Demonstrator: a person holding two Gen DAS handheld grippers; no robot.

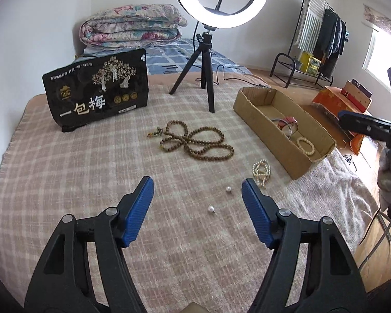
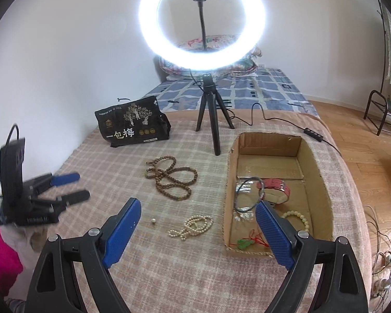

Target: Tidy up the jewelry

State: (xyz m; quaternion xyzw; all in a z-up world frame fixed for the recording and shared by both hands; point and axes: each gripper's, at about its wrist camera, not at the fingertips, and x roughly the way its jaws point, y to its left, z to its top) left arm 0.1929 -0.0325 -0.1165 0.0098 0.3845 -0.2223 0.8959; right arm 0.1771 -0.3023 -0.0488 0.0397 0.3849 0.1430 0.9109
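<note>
Both sets of jaws are released and empty. 2 loose pearls (image 1: 211,209) lie just ahead between the left gripper's (image 1: 197,186) jaws; the right gripper (image 2: 198,208) hovers farther off.

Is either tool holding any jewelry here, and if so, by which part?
Nothing is held. The left tool and right tool are both open and empty above the blanket.

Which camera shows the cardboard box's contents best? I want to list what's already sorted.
The right wrist view: it looks down into the cardboard box, showing bangle, red watch, cream bracelet and green pendant. The left wrist view sees the box from the side, its wall hiding part of the floor.
</note>
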